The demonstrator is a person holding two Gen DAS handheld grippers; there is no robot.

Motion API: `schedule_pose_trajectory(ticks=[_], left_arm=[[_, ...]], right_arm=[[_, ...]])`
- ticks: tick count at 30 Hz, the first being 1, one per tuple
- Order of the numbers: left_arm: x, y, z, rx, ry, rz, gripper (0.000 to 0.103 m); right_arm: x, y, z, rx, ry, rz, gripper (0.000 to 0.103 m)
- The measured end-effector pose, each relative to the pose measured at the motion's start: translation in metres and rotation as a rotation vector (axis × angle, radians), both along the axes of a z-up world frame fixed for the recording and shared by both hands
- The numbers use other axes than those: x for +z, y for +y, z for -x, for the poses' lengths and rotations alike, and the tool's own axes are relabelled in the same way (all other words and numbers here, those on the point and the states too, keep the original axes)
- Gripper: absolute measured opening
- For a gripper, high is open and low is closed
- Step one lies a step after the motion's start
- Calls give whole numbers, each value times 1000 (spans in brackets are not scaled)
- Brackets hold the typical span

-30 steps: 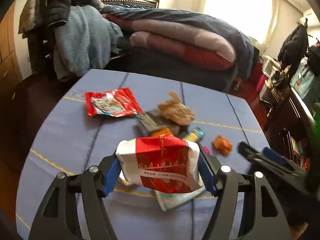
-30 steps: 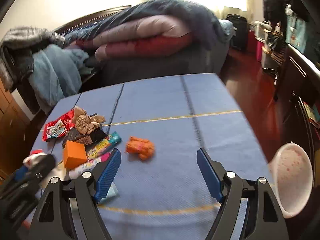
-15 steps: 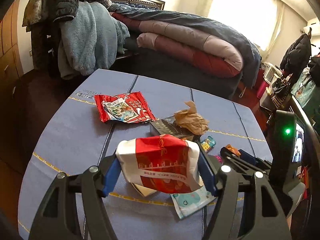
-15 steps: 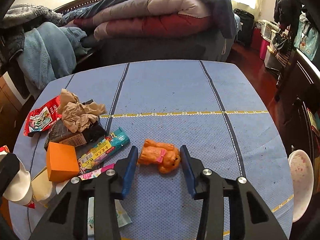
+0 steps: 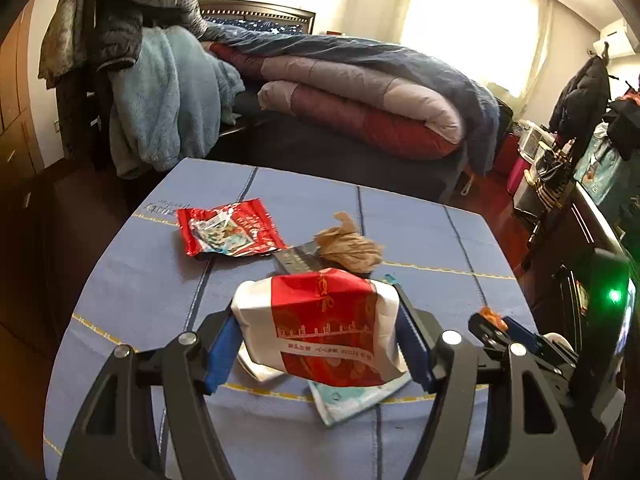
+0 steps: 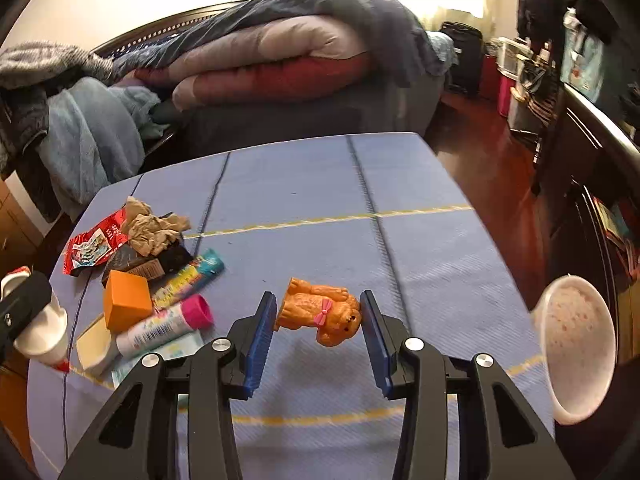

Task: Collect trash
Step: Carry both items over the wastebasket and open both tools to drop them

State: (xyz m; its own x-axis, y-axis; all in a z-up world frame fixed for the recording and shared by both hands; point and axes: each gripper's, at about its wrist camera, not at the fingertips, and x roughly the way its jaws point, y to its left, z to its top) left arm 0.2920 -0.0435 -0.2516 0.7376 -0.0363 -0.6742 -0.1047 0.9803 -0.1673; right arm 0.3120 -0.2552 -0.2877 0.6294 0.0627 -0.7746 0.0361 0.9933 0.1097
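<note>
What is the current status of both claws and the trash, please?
Left claw shut on red-and-white bag. Right claw shut on orange toy dog, off the table. Wrapper pile uncollected.

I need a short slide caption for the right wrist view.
Right hand-held gripper shut on an orange toy dog, above the blue table.

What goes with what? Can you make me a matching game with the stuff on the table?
Things:
1. toy dog
2. red and white paper cup
3. crumpled brown paper
4. glue stick

Descriptions:
A. has a pink cap
B. held by the left gripper
C. orange, between the right gripper fingers
D. lies on dark wrappers

Pairs: 1-C, 2-B, 3-D, 4-A
</note>
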Motion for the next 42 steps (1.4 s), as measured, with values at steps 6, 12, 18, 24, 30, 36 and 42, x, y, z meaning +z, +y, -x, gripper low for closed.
schedule_pose_trajectory(ticks=[6, 12, 18, 24, 30, 36, 42], left_arm=[[13, -23, 7, -45, -26, -24, 69], [27, -52, 15, -101, -56, -52, 69], [38, -86, 24, -169, -85, -75, 69], [44, -133, 29, -270, -112, -96, 69], [45, -185, 30, -381, -122, -103, 69], [43, -230, 35, -473, -130, -116, 69], [37, -278, 39, -567, -130, -126, 69]], right_arm=[[12, -27, 28, -38, -29, -15, 43], [23, -55, 55, -76, -61, -30, 43], [31, -83, 79, -127, -93, -36, 43], [36, -118, 98, -204, -117, -29, 43], [36, -160, 117, -296, -129, -29, 43], [32, -200, 133, -387, -132, -31, 43], [27, -233, 147, -465, -131, -28, 43]])
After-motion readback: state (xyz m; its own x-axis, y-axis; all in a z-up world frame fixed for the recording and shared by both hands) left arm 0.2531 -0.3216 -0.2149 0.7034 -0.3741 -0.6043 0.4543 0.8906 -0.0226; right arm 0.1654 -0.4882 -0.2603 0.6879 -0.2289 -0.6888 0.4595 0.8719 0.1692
